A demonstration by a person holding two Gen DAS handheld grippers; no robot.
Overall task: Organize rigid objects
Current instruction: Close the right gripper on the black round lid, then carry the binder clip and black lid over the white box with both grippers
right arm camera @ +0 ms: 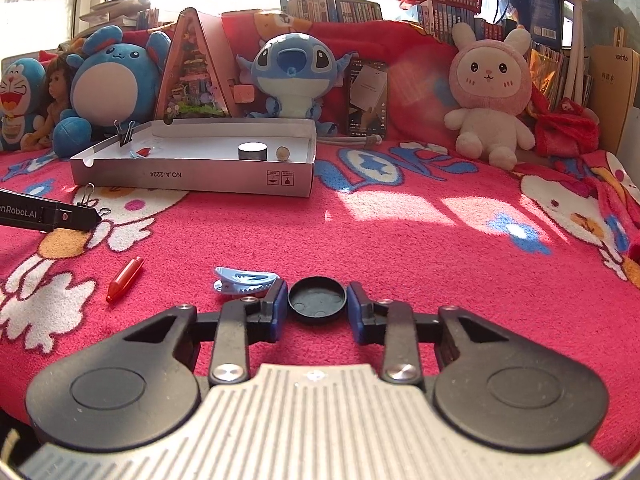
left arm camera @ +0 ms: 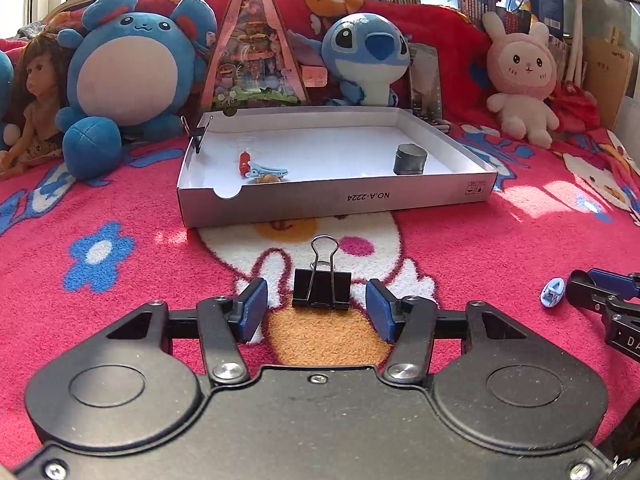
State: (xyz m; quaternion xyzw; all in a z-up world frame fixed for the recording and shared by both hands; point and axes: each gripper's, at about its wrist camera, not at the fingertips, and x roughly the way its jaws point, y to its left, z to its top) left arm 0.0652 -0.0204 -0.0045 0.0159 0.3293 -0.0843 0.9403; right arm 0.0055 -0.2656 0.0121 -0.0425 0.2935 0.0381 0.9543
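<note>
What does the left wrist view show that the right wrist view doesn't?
Only the left view: the binder clip whole, standing between the open left tool pads, untouched. Only the right view: the black lid between the right tool pads, which look to touch its rim, and a red cap. Both show the white box with the grey cylinder inside.
</note>
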